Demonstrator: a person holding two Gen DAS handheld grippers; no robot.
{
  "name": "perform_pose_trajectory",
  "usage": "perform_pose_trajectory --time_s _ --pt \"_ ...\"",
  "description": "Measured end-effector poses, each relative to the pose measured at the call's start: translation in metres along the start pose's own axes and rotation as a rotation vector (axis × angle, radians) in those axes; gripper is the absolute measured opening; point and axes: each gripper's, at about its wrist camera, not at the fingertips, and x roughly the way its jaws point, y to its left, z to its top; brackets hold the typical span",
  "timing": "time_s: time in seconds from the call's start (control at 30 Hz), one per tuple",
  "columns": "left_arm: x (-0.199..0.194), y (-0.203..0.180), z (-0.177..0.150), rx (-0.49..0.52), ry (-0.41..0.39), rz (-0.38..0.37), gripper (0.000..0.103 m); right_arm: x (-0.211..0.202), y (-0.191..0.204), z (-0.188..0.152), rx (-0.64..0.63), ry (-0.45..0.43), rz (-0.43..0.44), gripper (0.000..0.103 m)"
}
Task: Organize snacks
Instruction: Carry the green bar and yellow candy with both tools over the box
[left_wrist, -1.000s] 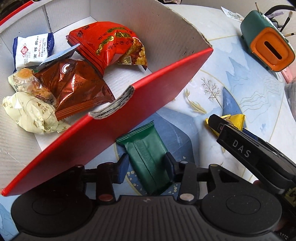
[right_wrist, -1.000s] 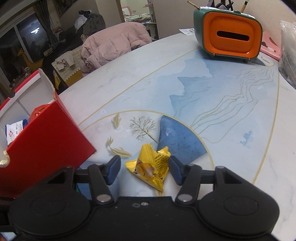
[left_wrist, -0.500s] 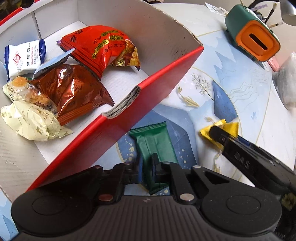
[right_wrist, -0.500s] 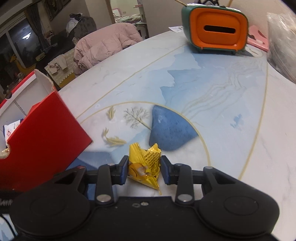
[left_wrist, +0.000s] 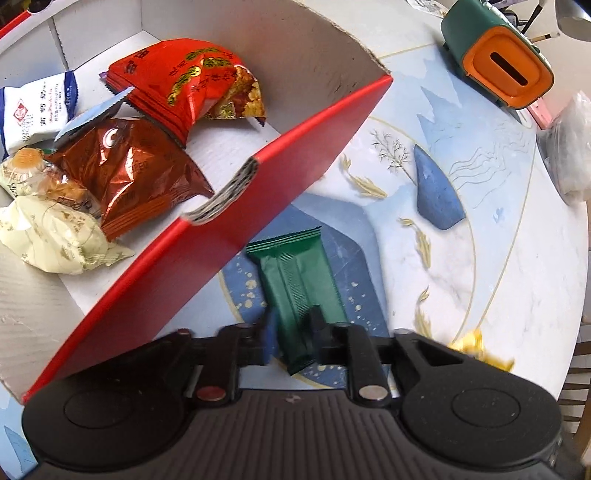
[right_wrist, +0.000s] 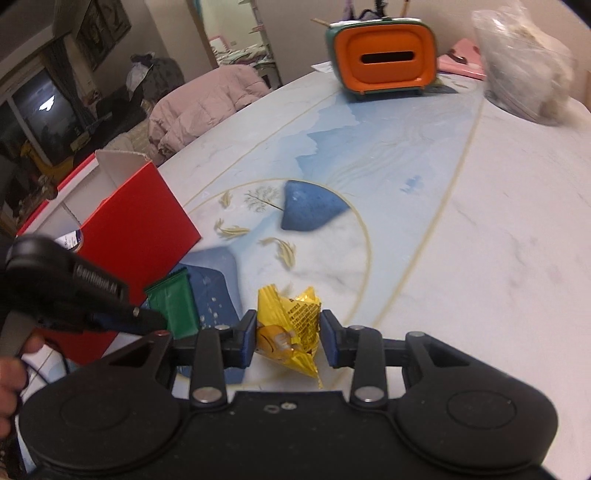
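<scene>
A flat green foil snack bar (left_wrist: 301, 291) lies on the marble-patterned table (left_wrist: 491, 266), just beside the outer face of the red side wall of a cardboard box (left_wrist: 229, 236). The left gripper (left_wrist: 291, 334) points steeply down over the bar's near end. Its jaws have just been opening a little from a tight pinch and now stand narrow, one finger on each side of the bar; whether the pads press on the wrapper cannot be told.

A crinkled yellow foil snack packet (right_wrist: 290, 330) sits between the fingers of the right gripper (right_wrist: 288, 341), lifted clear of the table near its near edge. Those jaws have just been closing and now hold the packet at a narrow width, the wrapper filling the gap. In the left wrist view the same packet shows only as a yellow blur at the lower right.

Inside the red box with its white lining lie several snacks: a bright red bag with gold lettering (left_wrist: 188, 79), a copper-brown foil pouch (left_wrist: 129, 177), a white and blue sachet (left_wrist: 35, 107), and pale cream wrapped cakes (left_wrist: 51, 232), gathered toward the box's left side.

Toward the table's far edge stands a green and orange container with a slot in its face (right_wrist: 382, 61). A clear plastic bag (right_wrist: 524, 62) rests to its right, near the far right edge.

A person's hand (right_wrist: 11, 373) grips the left gripper's handle.
</scene>
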Motion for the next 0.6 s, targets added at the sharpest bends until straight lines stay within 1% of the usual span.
perform_pose_trajectory --time_s 0.03,0.07,0.1,0.2,0.27,0.47,0.53,0.6 --pt "0.001 -0.001 0.001 -0.008 0.002 -0.005 0.044 -0.004 -0.003 -0.003 0.013 -0.004 -0.001 0.035" --pt "0.002 -0.002 0.002 -0.014 -0.004 -0.008 0.059 -0.008 -0.006 -0.006 0.025 -0.007 -0.002 0.035" --pt "0.003 -0.003 0.002 -0.018 -0.014 -0.004 0.060 -0.012 -0.009 -0.009 0.036 -0.011 -0.002 0.035" --pt "0.010 -0.013 0.004 0.002 -0.022 0.037 0.060 -0.021 -0.014 -0.017 0.054 -0.022 -0.011 0.035" --pt "0.014 -0.018 0.005 0.007 -0.028 0.049 0.060 -0.027 -0.017 -0.021 0.065 -0.029 -0.015 0.035" --pt "0.021 -0.033 0.006 0.043 -0.064 0.121 0.059 -0.036 -0.024 -0.030 0.083 -0.038 -0.039 0.035" --pt "0.023 -0.039 0.003 0.076 -0.079 0.165 0.056 -0.037 -0.025 -0.032 0.087 -0.038 -0.048 0.035" --pt "0.023 -0.043 -0.001 0.104 -0.098 0.193 0.048 -0.039 -0.026 -0.033 0.090 -0.040 -0.053 0.035"
